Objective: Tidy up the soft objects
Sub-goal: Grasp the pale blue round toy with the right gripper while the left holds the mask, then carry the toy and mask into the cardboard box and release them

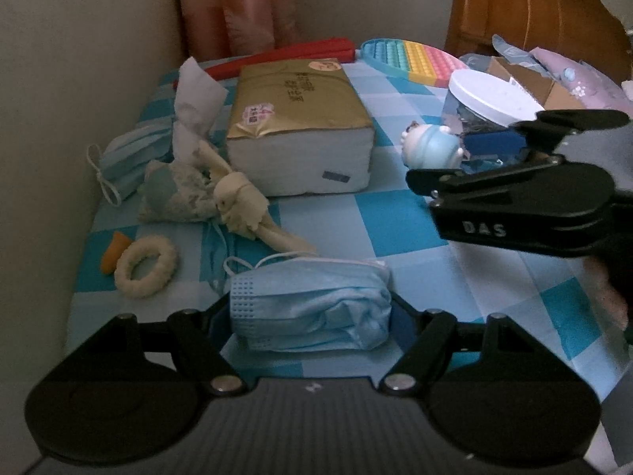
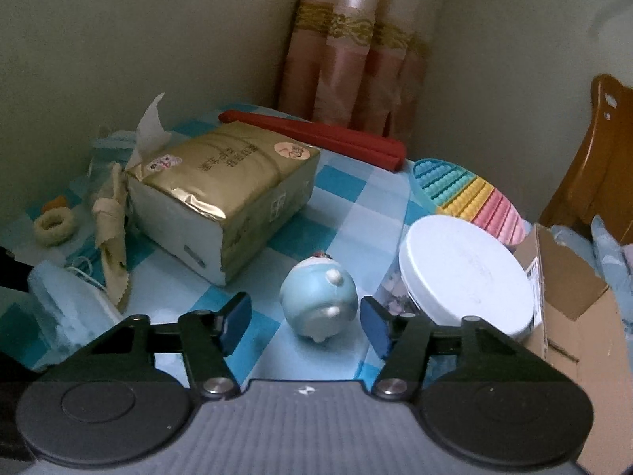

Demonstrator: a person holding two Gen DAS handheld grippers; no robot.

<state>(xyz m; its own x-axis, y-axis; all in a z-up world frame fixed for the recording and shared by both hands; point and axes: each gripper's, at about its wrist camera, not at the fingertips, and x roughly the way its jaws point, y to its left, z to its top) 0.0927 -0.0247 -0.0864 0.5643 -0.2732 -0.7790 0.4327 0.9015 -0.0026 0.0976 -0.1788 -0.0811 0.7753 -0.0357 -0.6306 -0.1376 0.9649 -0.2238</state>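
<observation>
Jar [image 2: 467, 273] crowding toy's [image 2: 318, 303] right

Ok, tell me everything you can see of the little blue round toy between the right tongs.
The blue toy is a small, smooth, squishy-looking ball, pale blue with white nubs and a whitish underside. It rests on the checked cloth, beside the white-lidded jar. The right tongs straddle it; the pads show gaps either side.

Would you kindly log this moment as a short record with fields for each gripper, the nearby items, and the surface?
left gripper: closed on the folded light blue face mask
right gripper: open around the round pale blue squishy toy, pads not touching it
beside toy: jar with flat white lid, gold-wrapped tissue pack
also present: cream fabric ring, rainbow silicone bubble board
surface: blue-and-white checked cloth
</observation>
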